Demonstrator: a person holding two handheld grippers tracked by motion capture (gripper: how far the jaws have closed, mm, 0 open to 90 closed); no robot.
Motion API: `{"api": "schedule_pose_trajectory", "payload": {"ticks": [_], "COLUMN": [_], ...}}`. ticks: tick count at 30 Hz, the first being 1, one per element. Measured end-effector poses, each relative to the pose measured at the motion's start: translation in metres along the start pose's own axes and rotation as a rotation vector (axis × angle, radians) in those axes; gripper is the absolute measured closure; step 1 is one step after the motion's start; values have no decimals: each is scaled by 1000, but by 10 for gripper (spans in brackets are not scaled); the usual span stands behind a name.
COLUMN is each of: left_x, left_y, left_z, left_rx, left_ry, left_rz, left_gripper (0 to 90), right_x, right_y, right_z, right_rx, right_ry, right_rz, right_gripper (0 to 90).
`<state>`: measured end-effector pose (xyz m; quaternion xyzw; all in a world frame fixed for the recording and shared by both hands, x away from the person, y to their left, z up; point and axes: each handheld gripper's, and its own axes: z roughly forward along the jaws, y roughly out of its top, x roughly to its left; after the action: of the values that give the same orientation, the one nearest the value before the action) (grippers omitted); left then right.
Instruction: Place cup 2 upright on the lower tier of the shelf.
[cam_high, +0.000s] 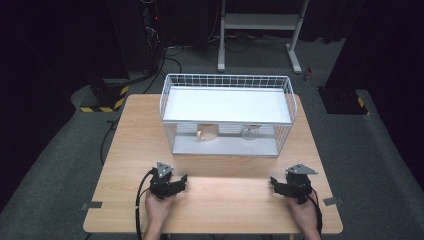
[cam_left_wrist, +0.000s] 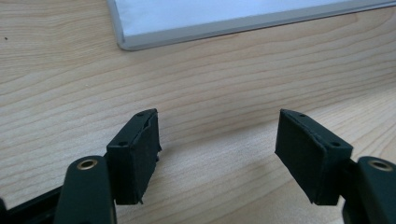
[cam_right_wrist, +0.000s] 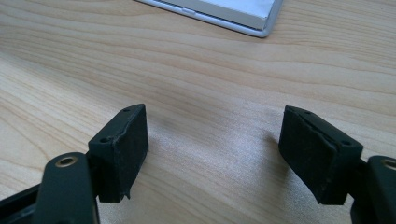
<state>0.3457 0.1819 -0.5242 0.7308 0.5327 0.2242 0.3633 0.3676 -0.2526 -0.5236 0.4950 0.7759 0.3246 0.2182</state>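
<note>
The left gripper (cam_high: 176, 181) and right gripper (cam_high: 280, 185) are held low over the table (cam_high: 135, 150), jaws spread wide with nothing between them. Ahead of both grippers, a wire rack (cam_high: 227, 115) is set, with a roll (cam_high: 207, 132) and a glass (cam_high: 248, 133) under its shelf.

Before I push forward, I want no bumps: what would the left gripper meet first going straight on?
Probably the near edge of the white wire rack's base. The left gripper, jaws open, points at it over bare table; depth is unclear.
</note>
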Motion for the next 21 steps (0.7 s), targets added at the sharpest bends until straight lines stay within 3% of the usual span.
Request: {"api": "schedule_pose_trajectory", "payload": {"ticks": [11,15,19,21], "left_x": [-2,-4,-10,-10], "left_y": [1,2,3,4], "left_z": [6,7,10,11], "left_rx": [-3,6,29,29], "left_ry": [4,17,44,41], "left_rz": [-7,10,64,59], "left_gripper": [313,312,304,304], "right_x": [0,0,0,0], "right_y": [0,0,0,0], "right_z": [0,0,0,0], "right_rx": [0,0,0,0], "right_ry": [0,0,0,0], "right_rz": [0,0,-1,0], "right_gripper": [240,241,241,240]}}
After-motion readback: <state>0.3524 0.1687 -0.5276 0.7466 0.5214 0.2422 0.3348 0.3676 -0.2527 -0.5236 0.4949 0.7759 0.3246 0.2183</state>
